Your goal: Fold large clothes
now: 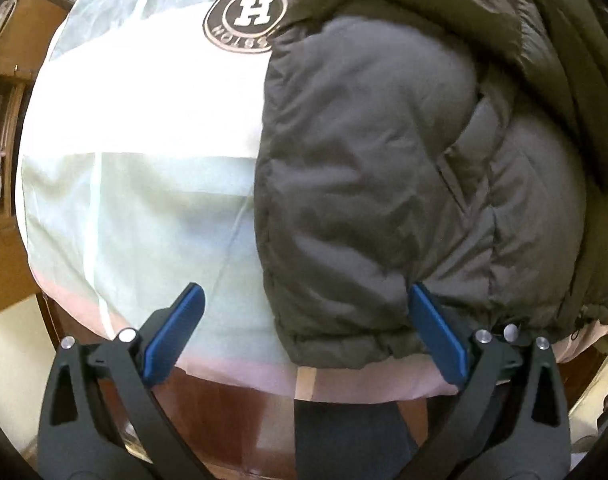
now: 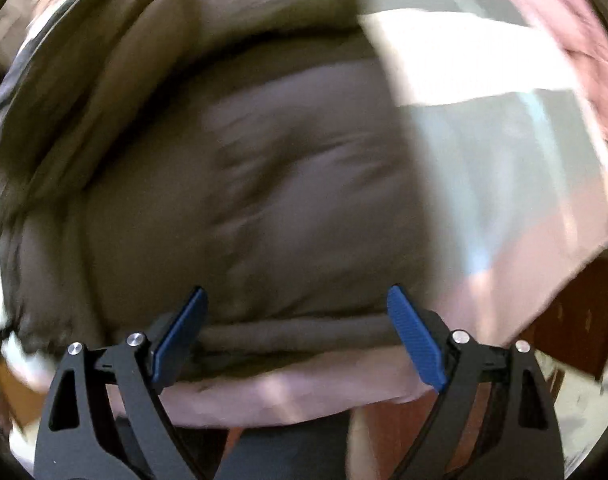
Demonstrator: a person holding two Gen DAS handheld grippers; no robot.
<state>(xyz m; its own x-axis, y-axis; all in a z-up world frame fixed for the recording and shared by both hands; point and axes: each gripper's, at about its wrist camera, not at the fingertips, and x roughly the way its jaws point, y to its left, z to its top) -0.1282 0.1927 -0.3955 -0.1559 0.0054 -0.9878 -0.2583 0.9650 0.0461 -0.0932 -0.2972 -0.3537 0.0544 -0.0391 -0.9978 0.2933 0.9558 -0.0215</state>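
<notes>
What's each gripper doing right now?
Left gripper: open, holding nothing, above the jacket.
Right gripper: open, holding nothing, above the jacket hem.

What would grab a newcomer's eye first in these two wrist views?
The puffy dark jacket dominates, lying folded on a pale striped bedsheet and filling the right of the left wrist view. Next comes the round badge with a big white H printed on the sheet near the top. The blue-padded left tongs and right tongs both stand open at the jacket's near hem, gripping nothing.
</notes>
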